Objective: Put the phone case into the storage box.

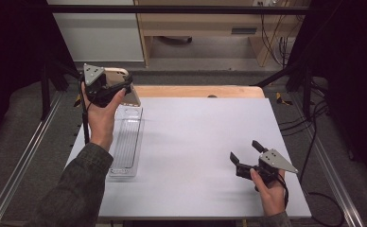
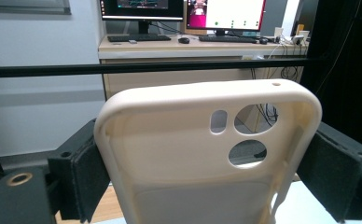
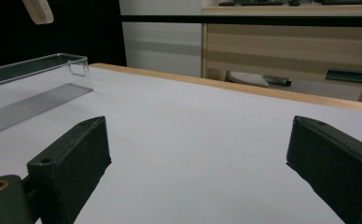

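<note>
My left hand-held gripper [image 1: 109, 87] is up at about ten o'clock over the surface [image 1: 196, 142], clamped on a cream phone case [image 2: 207, 154]. In the left gripper view the case stands upright between the two black pads [image 2: 83, 175], one pressed against each long edge, with its inner side facing the camera and the camera cutouts toward the top right. From above, the case [image 1: 127, 92] hangs over the far end of a clear plastic tray [image 1: 125, 146], clear of it. That tray lies lengthwise along the left edge of the surface, running from nine o'clock toward ten.

My right hand-held gripper [image 1: 245, 158] sits low at about four o'clock, just above the surface, jaws spread wide with nothing between them. In the right gripper view only bare white surface [image 3: 193, 140] lies between the jaws, with the tray [image 3: 34, 93] off toward ten o'clock and a corner of the case [image 3: 38, 11] above it.
</note>
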`<move>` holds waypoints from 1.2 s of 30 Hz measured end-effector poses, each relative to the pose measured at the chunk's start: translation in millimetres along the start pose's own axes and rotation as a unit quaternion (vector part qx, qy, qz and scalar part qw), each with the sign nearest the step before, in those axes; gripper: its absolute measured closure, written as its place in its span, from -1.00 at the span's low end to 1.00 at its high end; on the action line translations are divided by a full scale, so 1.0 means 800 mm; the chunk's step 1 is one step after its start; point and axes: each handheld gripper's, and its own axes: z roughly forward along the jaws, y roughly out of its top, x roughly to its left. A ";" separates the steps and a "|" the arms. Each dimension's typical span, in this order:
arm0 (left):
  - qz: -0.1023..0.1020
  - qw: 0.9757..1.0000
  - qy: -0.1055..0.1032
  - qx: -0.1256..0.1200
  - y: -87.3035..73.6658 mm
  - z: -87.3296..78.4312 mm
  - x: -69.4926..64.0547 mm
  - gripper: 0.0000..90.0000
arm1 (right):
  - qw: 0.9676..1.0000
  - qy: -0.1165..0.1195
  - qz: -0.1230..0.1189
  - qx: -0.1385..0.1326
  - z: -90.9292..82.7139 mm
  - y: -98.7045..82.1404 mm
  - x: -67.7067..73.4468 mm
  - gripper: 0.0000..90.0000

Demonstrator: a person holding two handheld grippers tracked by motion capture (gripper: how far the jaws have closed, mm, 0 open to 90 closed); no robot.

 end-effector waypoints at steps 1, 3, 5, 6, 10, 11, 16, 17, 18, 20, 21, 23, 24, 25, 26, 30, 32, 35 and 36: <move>-0.001 1.000 0.001 0.000 -0.001 0.001 0.000 -0.75 | 1.000 0.001 -0.002 0.000 0.000 0.000 0.000 -0.88; -0.002 1.000 0.004 0.003 -0.002 0.003 0.001 -0.75 | 1.000 0.006 -0.001 -0.004 -0.001 0.000 0.001 -0.89; -0.003 1.000 0.004 0.003 -0.002 0.005 0.002 -0.75 | 1.000 0.005 -0.003 -0.006 -0.002 0.000 0.002 -0.90; -0.005 1.000 0.004 0.004 -0.002 0.006 0.002 -0.75 | 1.000 0.004 -0.005 -0.005 -0.002 0.001 0.002 -0.90; -0.003 1.000 0.004 0.004 -0.002 0.010 0.002 -0.75 | 1.000 0.004 -0.008 -0.003 -0.003 0.000 0.003 -0.90; -0.003 1.000 0.005 0.004 -0.002 0.011 0.002 -0.75 | 1.000 0.005 -0.008 -0.002 -0.002 0.000 0.003 -0.90; 0.003 1.000 0.012 0.001 -0.007 0.020 0.004 -0.75 | 1.000 0.009 -0.014 0.004 0.001 -0.002 0.007 -0.90; 0.002 1.000 0.014 0.000 -0.009 0.021 0.004 -0.75 | 1.000 0.009 -0.016 0.005 0.001 -0.002 0.008 -0.90; 0.003 1.000 0.016 -0.001 -0.010 0.022 0.006 -0.75 | 1.000 0.009 -0.016 0.006 0.002 -0.003 0.009 -0.90; 0.000 1.000 0.017 -0.001 -0.012 0.025 0.008 -0.75 | 1.000 0.011 -0.017 0.008 0.003 -0.004 0.011 -0.90; -0.002 1.000 0.018 -0.001 -0.013 0.026 0.010 -0.75 | 1.000 0.012 -0.020 0.010 0.003 -0.004 0.012 -0.90; -0.010 1.000 0.019 0.002 -0.016 0.028 0.013 -0.75 | 1.000 0.014 -0.024 0.011 0.003 -0.005 0.015 -0.90; -0.010 1.000 0.020 0.002 -0.017 0.029 0.014 -0.75 | 1.000 0.014 -0.026 0.011 0.003 -0.005 0.016 -0.90; -0.009 1.000 0.022 0.003 -0.017 0.029 0.016 -0.75 | 0.999 0.015 -0.025 0.011 0.004 -0.005 0.017 -0.90; -0.011 1.000 0.024 0.003 -0.017 0.029 0.017 -0.75 | 0.999 0.016 -0.026 0.012 0.003 -0.005 0.017 -0.90; -0.011 0.999 0.031 0.004 -0.017 0.029 0.024 -0.75 | 0.999 0.015 -0.028 0.010 0.003 -0.004 0.018 -0.90; -0.012 0.999 0.033 0.005 -0.019 0.028 0.027 -0.75 | 0.999 0.014 -0.027 0.009 0.002 -0.004 0.018 -0.90; -0.013 0.999 0.035 0.006 -0.021 0.028 0.030 -0.75 | 1.000 0.013 -0.027 0.009 0.001 -0.003 0.017 -0.90; -0.011 0.999 0.036 0.007 -0.022 0.028 0.030 -0.75 | 1.000 0.013 -0.028 0.009 0.001 -0.003 0.017 -0.90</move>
